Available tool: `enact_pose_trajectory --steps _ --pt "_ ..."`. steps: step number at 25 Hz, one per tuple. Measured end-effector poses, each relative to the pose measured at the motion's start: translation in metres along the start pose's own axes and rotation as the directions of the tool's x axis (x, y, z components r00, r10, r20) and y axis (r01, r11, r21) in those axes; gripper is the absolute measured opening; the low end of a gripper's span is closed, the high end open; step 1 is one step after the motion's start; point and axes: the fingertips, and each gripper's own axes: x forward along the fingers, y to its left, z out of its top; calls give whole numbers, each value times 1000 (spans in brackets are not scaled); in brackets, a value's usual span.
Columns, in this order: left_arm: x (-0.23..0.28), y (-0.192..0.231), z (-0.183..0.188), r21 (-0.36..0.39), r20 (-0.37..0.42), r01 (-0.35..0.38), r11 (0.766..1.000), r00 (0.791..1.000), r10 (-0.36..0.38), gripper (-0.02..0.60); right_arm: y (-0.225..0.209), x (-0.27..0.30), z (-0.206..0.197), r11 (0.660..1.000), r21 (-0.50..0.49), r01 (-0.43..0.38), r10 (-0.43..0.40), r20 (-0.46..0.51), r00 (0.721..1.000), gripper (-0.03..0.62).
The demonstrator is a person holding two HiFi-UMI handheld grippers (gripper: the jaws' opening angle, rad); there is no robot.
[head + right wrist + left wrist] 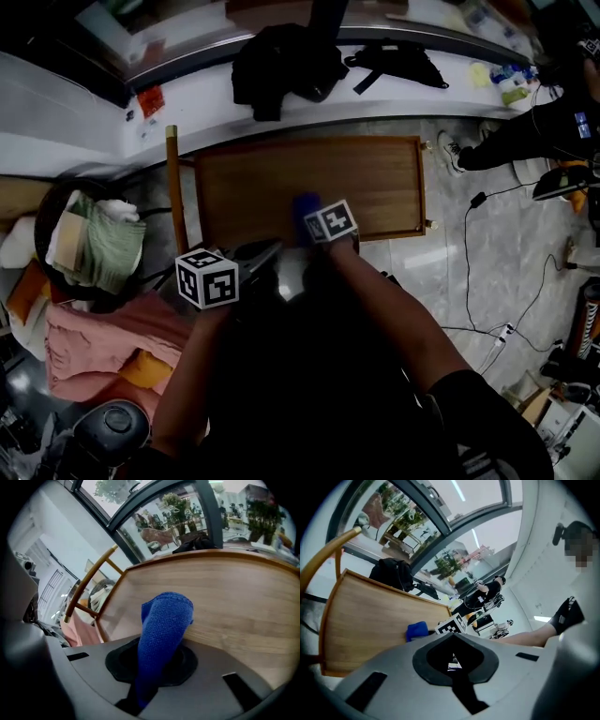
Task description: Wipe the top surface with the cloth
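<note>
The right gripper [151, 670] was clamped on a blue cloth [165, 623], which stood out from between its jaws as a thick folded roll. In the head view the cloth [305, 210] sat at the near edge of the wooden top [366, 183], about midway along it, with the right gripper [315, 225] just behind it on the near side. The cloth's free end lay over the wood, but whether it pressed on the surface could not be told.

The left gripper [454, 663] had its jaws together with nothing between them. It [265, 255] hung off the top, just near and left of the right one, over the grey floor [487, 234], with its tips pointing at the near edge. From its own view the cloth [417, 631] showed to the left of the right gripper's marker cube [451, 624], on the wood [365, 616].

A wooden rail [172, 192] ran along the left side of the top. Beyond the far edge, a black jacket [281, 56] and a black strap [398, 64] lay on a white ledge [206, 98]. To the left stood a dark basket [58, 202] holding green and white fabric, with pink fabric [89, 347] nearer. Cables [466, 272] trailed over the floor on the right.
</note>
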Motion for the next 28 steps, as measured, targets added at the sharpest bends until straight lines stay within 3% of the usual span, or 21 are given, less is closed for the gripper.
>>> enact_pose_trajectory --steps 7,13,21,28 --pt "70 -33 -5 24 -46 64 998 997 -62 9 -100 -69 -28 990 68 121 -123 22 992 48" --pt "102 -47 -12 27 -47 87 996 995 -85 9 -169 -120 -49 964 136 229 -235 25 972 48" --pt "101 -51 -12 21 -22 90 996 996 -90 9 -227 -163 -71 879 223 421 -409 -100 907 48" --pt "62 -38 -6 35 -16 94 995 995 -94 9 -239 -174 -75 804 298 515 -500 -129 856 48"
